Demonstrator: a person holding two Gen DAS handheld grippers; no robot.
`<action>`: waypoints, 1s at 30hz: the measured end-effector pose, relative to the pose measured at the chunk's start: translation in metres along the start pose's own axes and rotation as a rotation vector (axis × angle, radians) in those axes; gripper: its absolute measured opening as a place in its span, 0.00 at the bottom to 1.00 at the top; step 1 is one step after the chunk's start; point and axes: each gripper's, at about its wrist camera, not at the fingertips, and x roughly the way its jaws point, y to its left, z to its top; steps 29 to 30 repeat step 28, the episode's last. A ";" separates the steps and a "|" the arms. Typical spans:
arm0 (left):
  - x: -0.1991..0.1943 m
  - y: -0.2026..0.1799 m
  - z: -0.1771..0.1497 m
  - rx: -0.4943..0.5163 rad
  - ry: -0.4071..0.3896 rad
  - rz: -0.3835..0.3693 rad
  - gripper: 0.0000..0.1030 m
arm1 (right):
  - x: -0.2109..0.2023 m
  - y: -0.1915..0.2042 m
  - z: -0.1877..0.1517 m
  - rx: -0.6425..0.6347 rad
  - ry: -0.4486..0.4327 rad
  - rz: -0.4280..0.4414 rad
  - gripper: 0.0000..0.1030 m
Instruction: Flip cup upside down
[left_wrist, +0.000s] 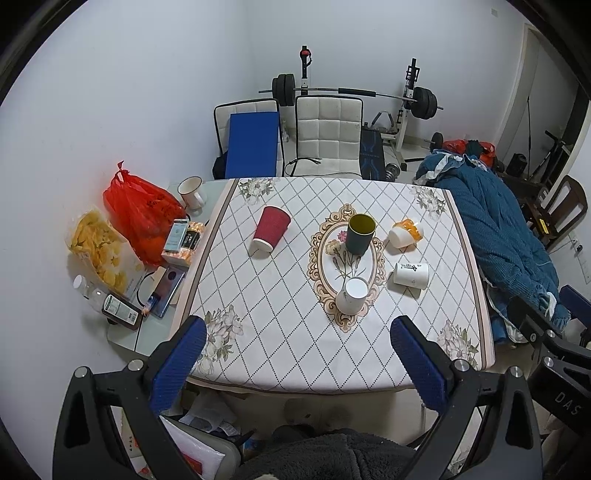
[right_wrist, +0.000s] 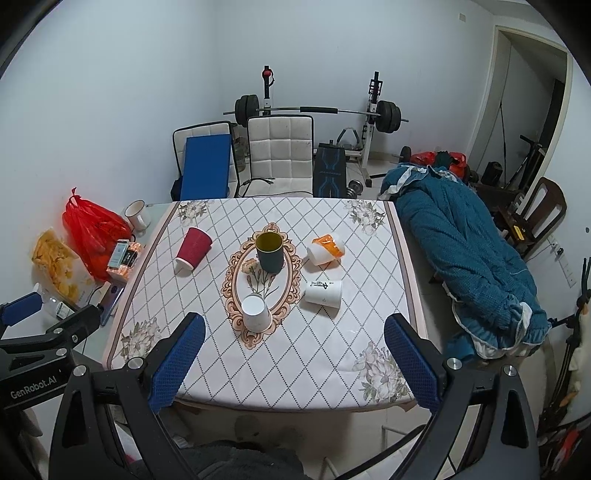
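The left black-framed two-finger gripper (left_wrist: 297, 350) carries ribbed blue rubber pads (left_wrist: 183, 360) on angular black arms with triangular cut-outs and silver round screws (left_wrist: 460, 365). The right black-framed two-finger gripper (right_wrist: 295, 352) looks identical (its neighbour's body reads "GenRobot.AI" in white).

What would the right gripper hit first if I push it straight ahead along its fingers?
Probably the plain white cup near the table's front edge: it sits roughly between the open right gripper's blue fingers, slightly left of centre. The dark green cup stands behind it. Depth and height are uncertain in this fisheye view.
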 end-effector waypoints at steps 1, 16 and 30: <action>0.000 0.000 0.000 0.000 -0.001 0.000 0.99 | 0.001 0.000 0.000 0.001 0.001 0.002 0.97; -0.001 0.001 0.007 -0.004 -0.006 0.007 0.99 | 0.006 0.000 0.004 0.003 0.003 0.014 0.97; -0.001 0.003 0.008 -0.004 0.000 0.006 0.99 | 0.011 0.005 0.003 0.004 0.019 0.026 0.97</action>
